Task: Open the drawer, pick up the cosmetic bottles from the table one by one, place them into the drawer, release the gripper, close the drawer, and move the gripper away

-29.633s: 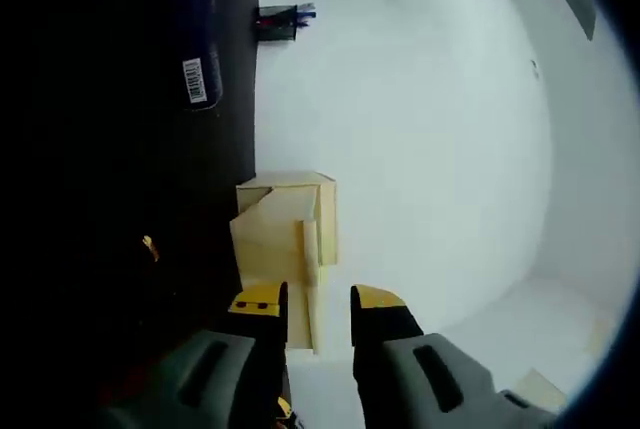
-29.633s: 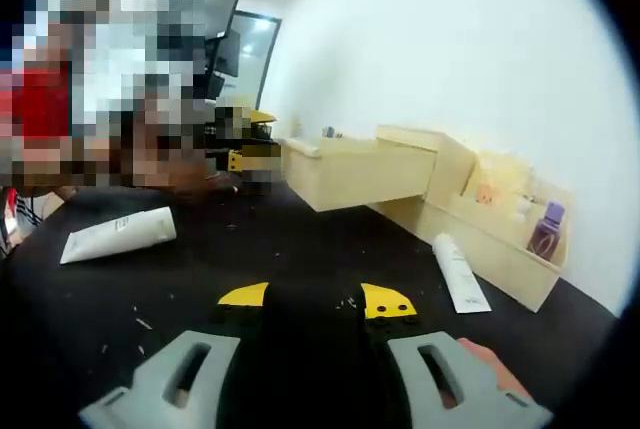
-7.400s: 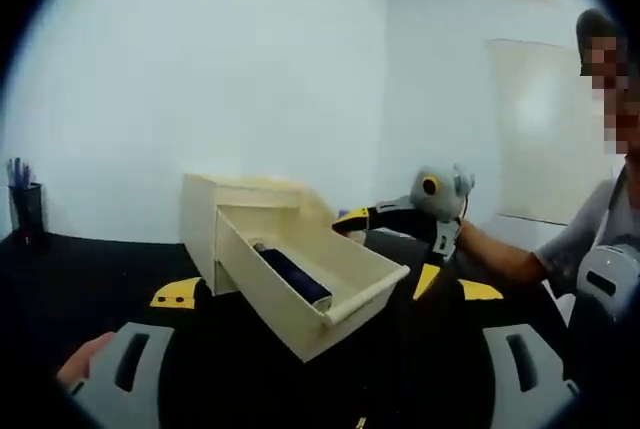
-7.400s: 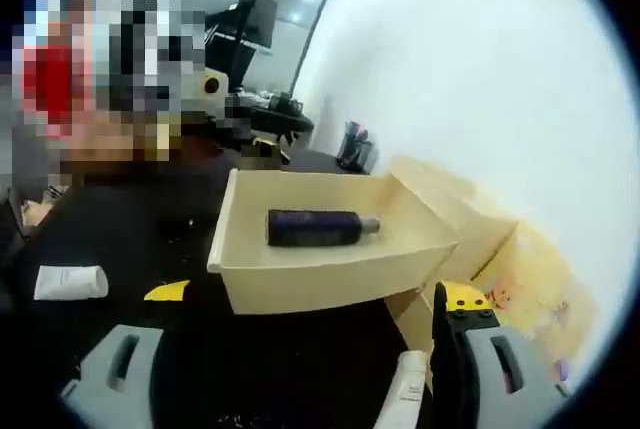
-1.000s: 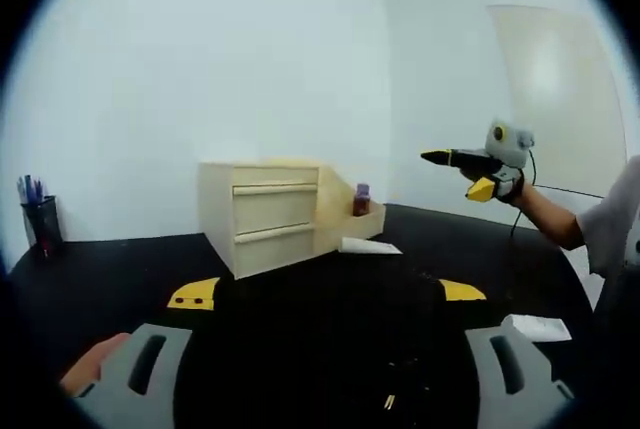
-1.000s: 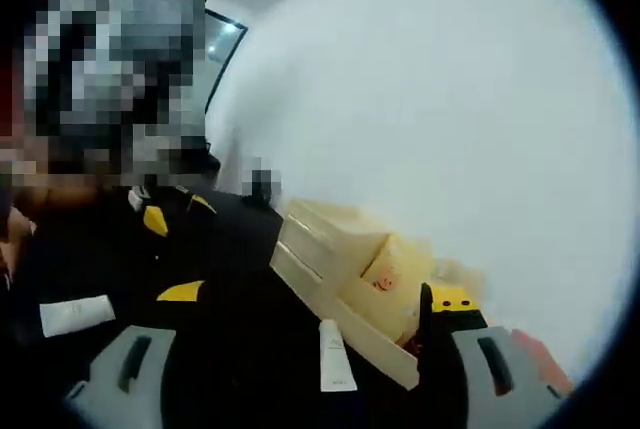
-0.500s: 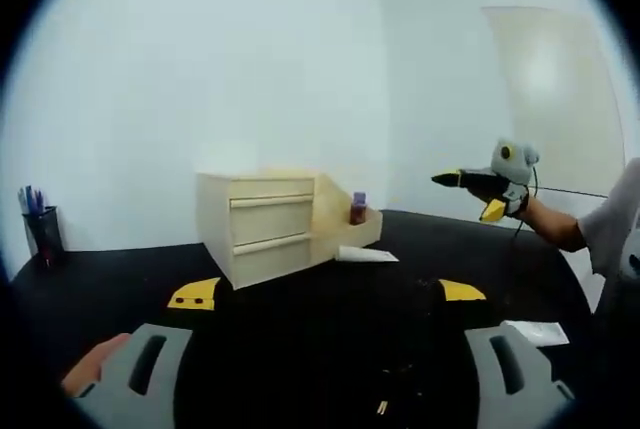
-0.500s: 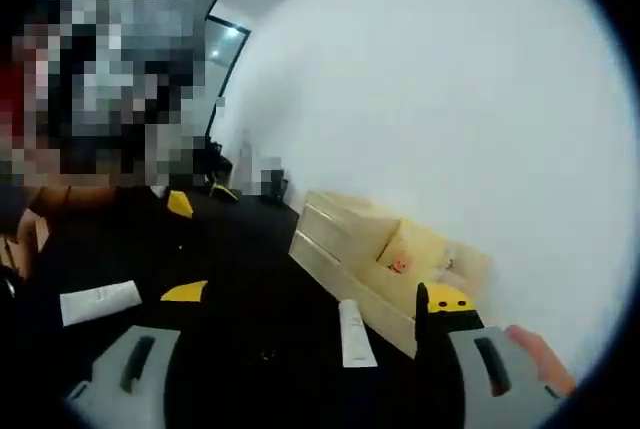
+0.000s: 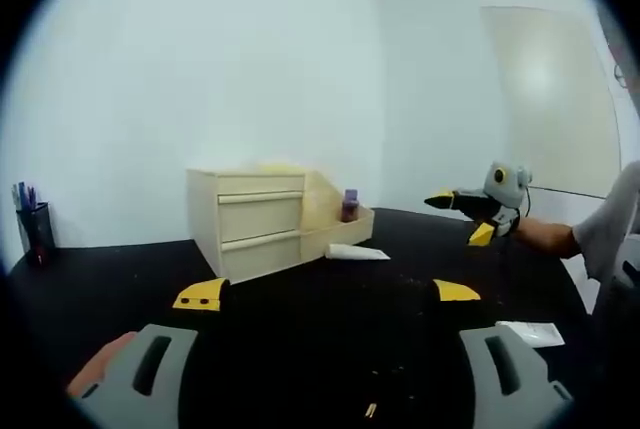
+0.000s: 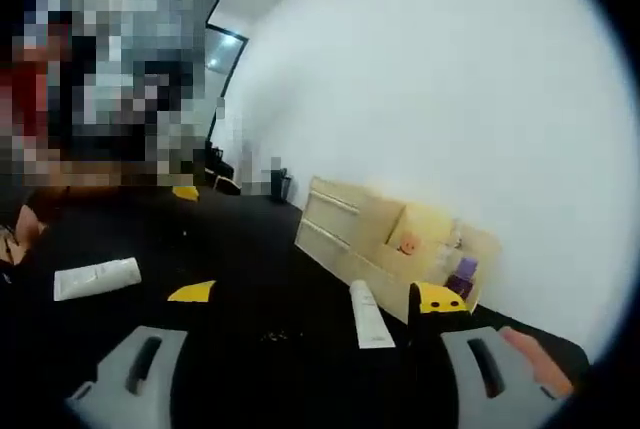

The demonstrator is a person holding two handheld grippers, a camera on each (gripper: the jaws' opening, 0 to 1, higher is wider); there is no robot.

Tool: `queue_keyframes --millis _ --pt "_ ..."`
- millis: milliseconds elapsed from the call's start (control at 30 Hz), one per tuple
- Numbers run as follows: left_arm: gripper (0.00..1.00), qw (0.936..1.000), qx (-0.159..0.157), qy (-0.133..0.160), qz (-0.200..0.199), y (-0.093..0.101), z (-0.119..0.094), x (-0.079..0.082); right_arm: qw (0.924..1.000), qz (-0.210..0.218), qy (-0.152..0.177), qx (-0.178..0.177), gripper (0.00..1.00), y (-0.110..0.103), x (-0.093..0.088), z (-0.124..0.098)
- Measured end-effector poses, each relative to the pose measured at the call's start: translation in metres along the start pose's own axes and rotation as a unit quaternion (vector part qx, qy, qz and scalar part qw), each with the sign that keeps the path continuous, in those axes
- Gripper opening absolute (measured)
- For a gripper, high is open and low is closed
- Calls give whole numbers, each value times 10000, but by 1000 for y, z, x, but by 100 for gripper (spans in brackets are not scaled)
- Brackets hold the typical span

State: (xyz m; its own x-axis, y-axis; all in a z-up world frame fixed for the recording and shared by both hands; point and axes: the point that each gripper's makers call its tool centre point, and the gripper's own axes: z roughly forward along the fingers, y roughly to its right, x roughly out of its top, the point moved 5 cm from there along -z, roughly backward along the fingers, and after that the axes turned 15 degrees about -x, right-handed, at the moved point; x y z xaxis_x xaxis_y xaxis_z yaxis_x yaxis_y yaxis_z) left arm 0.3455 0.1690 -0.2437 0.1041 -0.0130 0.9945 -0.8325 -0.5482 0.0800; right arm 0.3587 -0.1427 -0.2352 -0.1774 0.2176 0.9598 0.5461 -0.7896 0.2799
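Drawers: pale wooden two-drawer chest (image 9: 258, 231) on the black tabletop (image 9: 330, 339), both drawer fronts flush with the case; seen again in the right gripper view (image 10: 345, 229).
Side tray: open wooden tray (image 9: 340, 230) joined to the chest's side, with a sloped divider rising against the chest.
Purple bottle: small purple cosmetic bottle with a pale cap (image 9: 349, 205), upright in the side tray; in the right gripper view (image 10: 461, 279) it stands at the tray's far end.
White tube, near chest: white plastic cosmetic tube (image 9: 356, 252) lying flat on the tabletop just beside the tray front; in the right gripper view (image 10: 369, 316) it lies lengthwise towards the camera.
White tube, apart: second white tube (image 9: 528, 333) lying flat on the tabletop, well apart from the chest; in the right gripper view (image 10: 97, 278) it lies at the left.
Pen cup: dark cup of pens (image 9: 31, 229) on the tabletop against the white wall, apart from the chest.
Left gripper: grey body, yellow-tipped jaws spread wide (image 9: 327, 293), nothing between them, low over bare tabletop; fingertip (image 9: 95, 367) visible at the handle.
Right gripper: in its own view, jaws spread wide and empty (image 10: 317, 296); in the left gripper view (image 9: 458, 213) it is held in the air to the right of the chest, clear of it, a person's hand (image 9: 535, 237) behind it.
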Motion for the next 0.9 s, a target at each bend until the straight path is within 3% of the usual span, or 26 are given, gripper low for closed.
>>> queue_keyframes --millis 67,200,300,367,467,633,767,900 --pt "74 10000 -30 12 -61 0 2 -1 9999 61 87 -126 71 -4 -11 -1" --pt "73 9999 -84 5 -91 7 7 2 9948 -651 259 -745 63 3 -22 -1" --pt "73 9996 -125 213 -153 13 12 11 9980 -17 338 -530 62 -7 -23 -1" --pt "71 9992 -81 304 -264 14 18 15 9973 -133 459 -558 62 -8 -17 -5" --pt "70 9990 68 247 -367 14 29 19 9985 -151 322 -406 62 -15 -22 -5" --pt "69 9944 200 549 -885 16 50 28 9991 -359 209 -121 62 -30 -26 -7" --pt "69 9847 565 839 -1418 8 68 30 9994 -282 97 152 62 -37 -29 -8" --pt "69 9657 832 1240 -2125 -4 83 32 9993 -282 4 233 61 -39 -32 -7"
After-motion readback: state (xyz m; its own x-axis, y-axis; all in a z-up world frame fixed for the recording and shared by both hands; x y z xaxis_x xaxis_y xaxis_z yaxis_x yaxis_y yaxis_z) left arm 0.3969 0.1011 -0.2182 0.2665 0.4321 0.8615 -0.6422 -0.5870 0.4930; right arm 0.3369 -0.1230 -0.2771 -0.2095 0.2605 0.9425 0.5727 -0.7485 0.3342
